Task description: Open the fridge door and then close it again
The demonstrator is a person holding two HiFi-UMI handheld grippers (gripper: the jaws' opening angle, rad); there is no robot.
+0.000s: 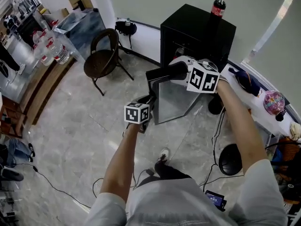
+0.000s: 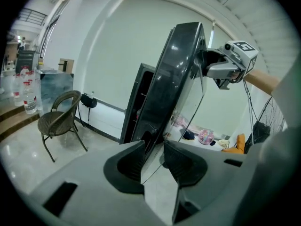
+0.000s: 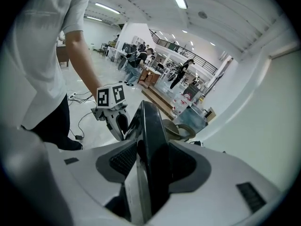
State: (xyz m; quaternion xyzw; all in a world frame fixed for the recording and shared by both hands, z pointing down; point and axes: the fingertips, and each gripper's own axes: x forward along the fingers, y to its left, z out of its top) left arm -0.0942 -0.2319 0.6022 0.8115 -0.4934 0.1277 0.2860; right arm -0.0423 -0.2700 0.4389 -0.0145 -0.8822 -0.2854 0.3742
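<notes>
Opening looks done: fridge door [image 1: 174,100] stands wide of fridge [image 1: 197,32] on floor; left tongs [image 2: 157,145] clamp its lower edge, right tongs [image 3: 146,147] clamp its top. Closing remains.

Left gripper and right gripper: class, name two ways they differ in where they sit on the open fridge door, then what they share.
The right gripper sits high, on the fridge door's top edge; the left gripper sits lower, on its side edge. The right gripper is reached out farther from the person; the left gripper is nearer the body. Both have the door's edge between their jaws.
</notes>
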